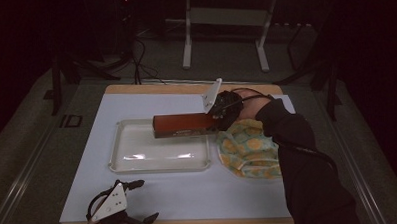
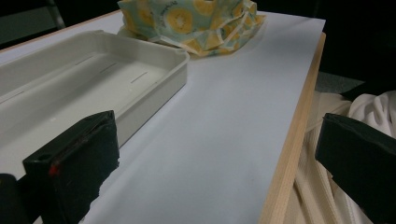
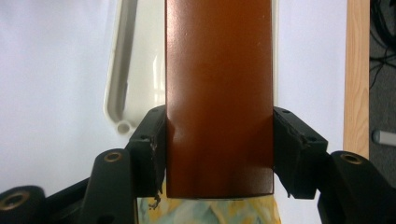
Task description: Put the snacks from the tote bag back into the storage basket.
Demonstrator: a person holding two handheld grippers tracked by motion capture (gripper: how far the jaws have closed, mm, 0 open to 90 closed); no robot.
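White sheet covers one worktop [image 1: 189,192], likely to keep things easy to see. One shallow tray [image 1: 138,154] sits mid-sheet; one yellow patterned cloth [image 1: 248,150] bunched just beside it. One brown box [image 1: 184,125] hangs level over the tray's far corner, pinched at its end by the right gripper [image 1: 217,115] fingers, probably bound for the tray. Left gripper [image 1: 134,202] waits near the front edge, fingers spread, empty.

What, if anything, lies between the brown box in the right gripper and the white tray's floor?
Nothing visible. The right gripper holds the brown box over the tray, whose floor looks bare. The cloth lies beside the tray, off that path.
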